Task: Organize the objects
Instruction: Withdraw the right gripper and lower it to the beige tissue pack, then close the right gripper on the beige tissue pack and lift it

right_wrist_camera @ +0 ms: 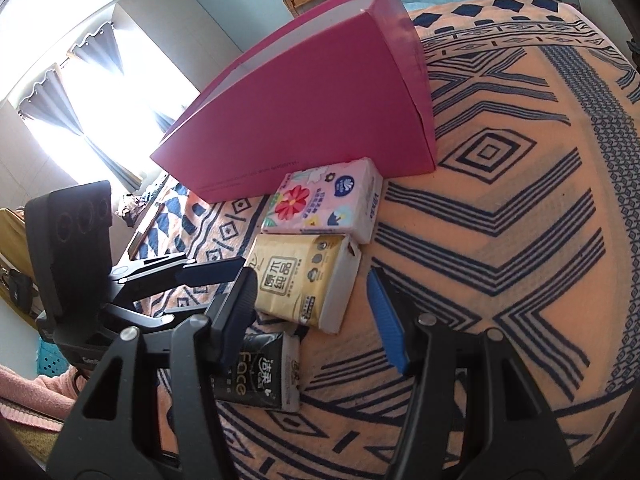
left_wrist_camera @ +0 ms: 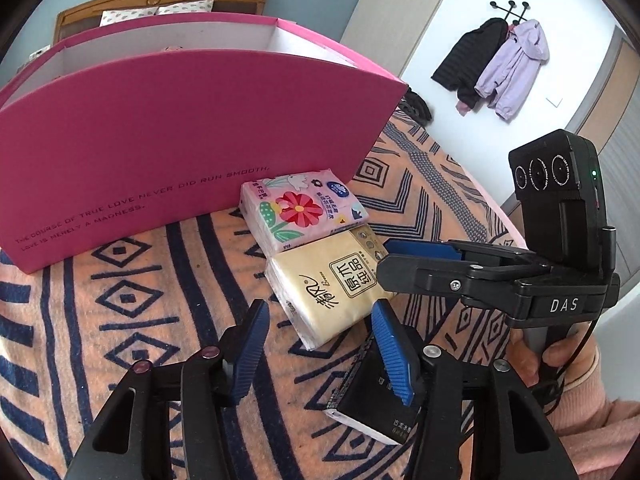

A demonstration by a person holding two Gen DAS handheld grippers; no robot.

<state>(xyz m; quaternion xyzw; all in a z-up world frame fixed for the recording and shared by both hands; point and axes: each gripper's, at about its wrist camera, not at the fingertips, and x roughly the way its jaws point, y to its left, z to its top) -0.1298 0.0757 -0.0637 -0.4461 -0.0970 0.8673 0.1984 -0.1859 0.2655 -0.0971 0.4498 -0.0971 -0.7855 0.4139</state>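
A: How far along does the tidying look?

B: Barely begun, I'd judge. Three tissue packs lie in a row on the orange blanket with dark blue geometric stripes [right_wrist_camera: 520,184], outside the large magenta cardboard box [left_wrist_camera: 168,128] that stands open-topped just behind them.

A: Which packs?

B: Nearest the box, touching its front wall, the pink soft-plastic tissue pack printed with a red flower [left_wrist_camera: 302,210]. Next to it the cream-yellow tissue pack with a square label [left_wrist_camera: 332,292]. Closest to the cameras, the black tissue pack with white ends [right_wrist_camera: 260,372].

A: Anything already inside the box?

B: Its white inner walls and a divider show from the left wrist view, but the floor is hidden, so I can't say whether it holds anything.

A: And the grippers?

B: The left gripper [left_wrist_camera: 324,354] has its blue ribbed fingers [left_wrist_camera: 394,354] apart, straddling the near end of the cream-yellow pack; the right-side finger stands in front of the black pack, and no pad looks pressed on anything. The right gripper [right_wrist_camera: 314,316] is also spread, nothing clamped, with the cream-yellow pack lying ahead between its fingers.

A: So what's left?

B: Probably all three packs must go into the box.
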